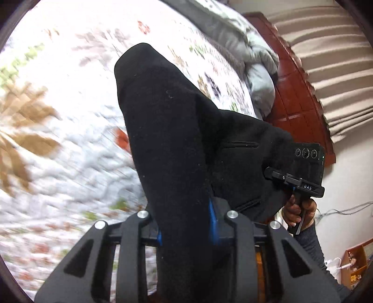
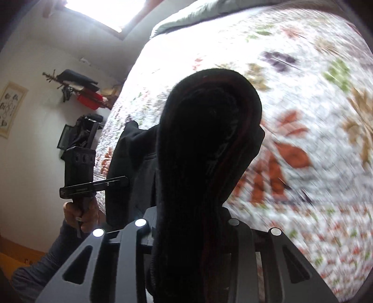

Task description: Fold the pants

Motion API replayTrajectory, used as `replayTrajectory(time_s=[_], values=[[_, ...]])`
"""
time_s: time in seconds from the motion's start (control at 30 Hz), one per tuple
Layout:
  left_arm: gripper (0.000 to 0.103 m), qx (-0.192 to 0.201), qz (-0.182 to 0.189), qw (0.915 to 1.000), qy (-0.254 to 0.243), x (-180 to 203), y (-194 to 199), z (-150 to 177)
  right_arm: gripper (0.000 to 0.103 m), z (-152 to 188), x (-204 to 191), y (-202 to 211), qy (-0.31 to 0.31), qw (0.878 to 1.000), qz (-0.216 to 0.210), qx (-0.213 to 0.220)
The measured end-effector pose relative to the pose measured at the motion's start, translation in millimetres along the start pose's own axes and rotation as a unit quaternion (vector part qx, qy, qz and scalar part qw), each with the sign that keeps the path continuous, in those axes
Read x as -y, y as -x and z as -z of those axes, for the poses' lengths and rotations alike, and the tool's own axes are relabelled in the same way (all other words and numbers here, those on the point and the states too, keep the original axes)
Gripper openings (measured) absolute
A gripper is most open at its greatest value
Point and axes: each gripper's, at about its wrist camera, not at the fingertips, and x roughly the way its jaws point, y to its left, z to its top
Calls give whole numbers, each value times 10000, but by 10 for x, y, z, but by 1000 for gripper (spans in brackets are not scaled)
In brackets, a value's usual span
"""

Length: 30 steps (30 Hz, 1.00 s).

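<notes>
Noted pants point(image 1: 177, 130), black, lifted above quilt point(image 1: 58, 70) and slung between both claws. Found left gripper point(image 1: 186, 228) clamped on a thick fold, blue pads point(image 1: 213, 219) pressed into cloth. Found right gripper point(image 2: 191, 230) likewise closed on bunched cloth, with its fingers buried under fabric.

Risks, as judged:
- Slippage from either claw, given a bulky bunch in the grip rather than a flat edge. Would drop one end onto quilt and spoil alignment.
- Crooked fold, given cloth standing in a loose hump ahead of each claw. Would follow from laying down without first pulling taut.
- Partly blind placement, given cloth across the middle of both views.

Differences between views:
- Seen from left wrist only: pocket slit point(image 1: 242, 145), right hand point(image 1: 300, 212) on its handle, headboard point(image 1: 296, 93), curtain point(image 1: 326, 58).
- Seen from right wrist only: reddish inner edge point(image 2: 244, 111) of the cloth, left hand point(image 2: 81, 214), shelf point(image 2: 79, 86), window point(image 2: 105, 11).
- Could not tell from either whether waist or hem was held.
</notes>
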Motion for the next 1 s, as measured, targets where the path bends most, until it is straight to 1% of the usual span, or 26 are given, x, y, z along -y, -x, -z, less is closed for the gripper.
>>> replayTrajectory(time_s=[0.07,0.2,0.27,0.4,0.53,0.6,0.7,0.77,0.8,0.83,0.9,0.93,0.97,1.0], values=[[27,148,-125,9998,30,-137,244,-154,31,-225,-227,-212,121,9999,-62,-11],[27,406,-280,9985,232,-500,675,-539,31,-825,-582,-700,336,9993,-171,-60],[27,505,-303,9976,357,-731,859,-767,31,-1106,-703,-977,377,9989,-245,-124],[27,591,-375,9957,608,-1233,1125,-1160,31,-1510,-880,-1519,390,9985,-265,-286],[27,566,-467,9926,971,-1765,1275,-1418,31,-1817,-938,-2078,299,9976,-341,-529],[27,511,-501,9907,1153,-2018,1308,-1485,31,-1886,-841,-2290,187,9966,-423,-679],[29,375,-548,9886,1352,-2301,1256,-1471,32,-1896,-634,-2562,-19,9957,-424,-819],[37,340,-512,9883,1396,-2403,1175,-1420,35,-1871,-483,-2620,-169,9950,-541,-827],[38,371,-457,9882,1416,-2439,1142,-1390,40,-1855,-417,-2640,-206,9943,-608,-847],[42,412,-403,9879,1438,-2476,1138,-1371,49,-1852,-395,-2658,-211,9943,-602,-855],[47,494,-159,9871,1517,-2518,1189,-1331,54,-1831,-390,-2605,-173,9952,-527,-811],[54,580,-174,9865,1522,-2500,1249,-1315,57,-1817,-409,-2537,-141,9960,-478,-743],[67,674,-271,9862,1485,-2470,1317,-1306,58,-1818,-435,-2452,-124,9973,-376,-616],[72,825,-492,9860,1366,-2406,1420,-1299,58,-1839,-441,-2313,-159,9987,-309,-377]])
